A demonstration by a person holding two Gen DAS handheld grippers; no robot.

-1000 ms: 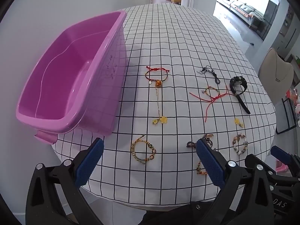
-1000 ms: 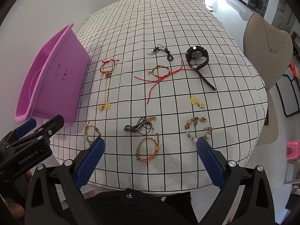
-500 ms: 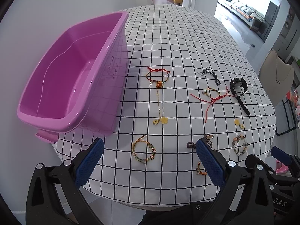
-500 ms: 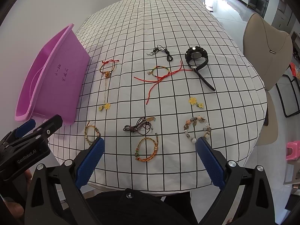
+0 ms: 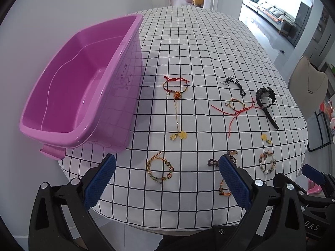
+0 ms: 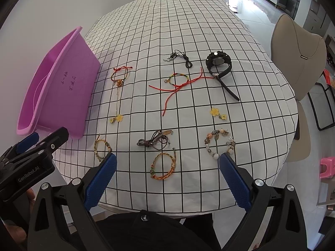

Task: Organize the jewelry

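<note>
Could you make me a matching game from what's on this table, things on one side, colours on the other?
Things:
1. bin
2. watch
3. flower charm
4. long cord

Colours:
A. yellow
B. red
C. pink
D. black

Pairs: 1-C, 2-D, 3-A, 4-B

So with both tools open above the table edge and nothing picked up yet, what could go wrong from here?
1. The red cord lies tangled with a woven bracelet and reaches the watch; lifting one may drag the others.
2. The brown cord bundle and orange bracelet lie close together, so the right tool might pinch both.
</note>
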